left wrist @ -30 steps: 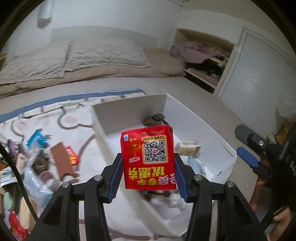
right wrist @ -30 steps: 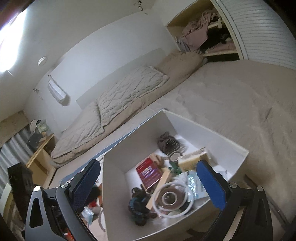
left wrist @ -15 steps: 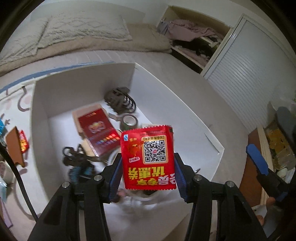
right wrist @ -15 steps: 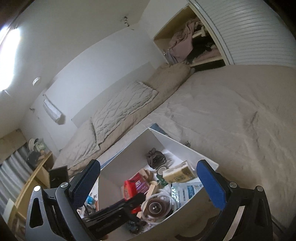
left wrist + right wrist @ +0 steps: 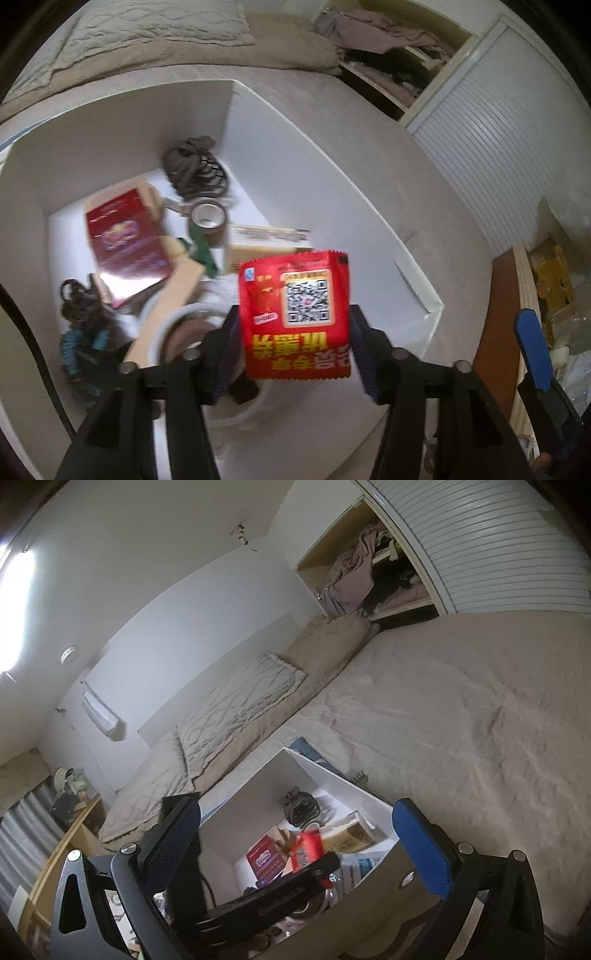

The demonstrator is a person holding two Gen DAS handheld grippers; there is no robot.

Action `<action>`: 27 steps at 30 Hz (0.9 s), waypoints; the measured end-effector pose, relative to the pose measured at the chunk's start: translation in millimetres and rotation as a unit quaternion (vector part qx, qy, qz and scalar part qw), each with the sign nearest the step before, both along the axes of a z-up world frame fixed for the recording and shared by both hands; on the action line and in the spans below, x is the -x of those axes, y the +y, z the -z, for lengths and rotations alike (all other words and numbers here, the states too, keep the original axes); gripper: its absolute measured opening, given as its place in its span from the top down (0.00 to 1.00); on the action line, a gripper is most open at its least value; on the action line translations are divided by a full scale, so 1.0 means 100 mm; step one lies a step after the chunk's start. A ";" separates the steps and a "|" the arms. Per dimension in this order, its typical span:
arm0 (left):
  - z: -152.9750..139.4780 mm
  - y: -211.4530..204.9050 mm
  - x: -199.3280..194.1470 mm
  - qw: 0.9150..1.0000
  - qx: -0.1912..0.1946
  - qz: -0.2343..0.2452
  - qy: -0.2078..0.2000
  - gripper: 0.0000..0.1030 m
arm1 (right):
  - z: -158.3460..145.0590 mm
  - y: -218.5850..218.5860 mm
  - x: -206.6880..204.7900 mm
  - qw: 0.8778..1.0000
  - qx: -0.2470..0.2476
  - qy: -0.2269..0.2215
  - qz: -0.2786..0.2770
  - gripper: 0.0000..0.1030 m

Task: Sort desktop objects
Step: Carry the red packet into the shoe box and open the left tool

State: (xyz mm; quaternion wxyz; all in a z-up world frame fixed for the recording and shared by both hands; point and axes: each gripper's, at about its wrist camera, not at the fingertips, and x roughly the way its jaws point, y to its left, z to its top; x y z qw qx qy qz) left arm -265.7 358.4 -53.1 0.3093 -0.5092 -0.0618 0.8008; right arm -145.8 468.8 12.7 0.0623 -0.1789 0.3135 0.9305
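Left gripper (image 5: 293,334) now over white box (image 5: 332,155), fingers opening.

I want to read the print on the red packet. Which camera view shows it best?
The left wrist view: the red packet fills the middle, its code square facing the lens, between the opening left gripper jaws. The right wrist view shows it small and blurred above the white box.

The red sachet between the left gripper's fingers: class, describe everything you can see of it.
The red sachet is a flat, glossy foil-like packet with crimped, serrated top and bottom edges. Its face shows a white QR code panel and large yellow characters, upside down in the left wrist view. It stands upright between the fingers of the left gripper, whose jaws are opening, above the white box of sorted items. A gap shows at the left finger.
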 end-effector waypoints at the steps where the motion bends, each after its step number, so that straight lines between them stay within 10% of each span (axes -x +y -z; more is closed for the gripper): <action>1: 0.00 0.05 -0.01 1.000 0.001 0.001 0.002 0.31 | 0.00 0.00 0.00 1.000 -0.001 0.000 -0.001 0.00; 27: -0.27 -0.04 -0.25 0.997 0.025 0.013 0.078 0.24 | -0.09 0.09 -0.20 0.999 -0.014 0.020 0.025 0.00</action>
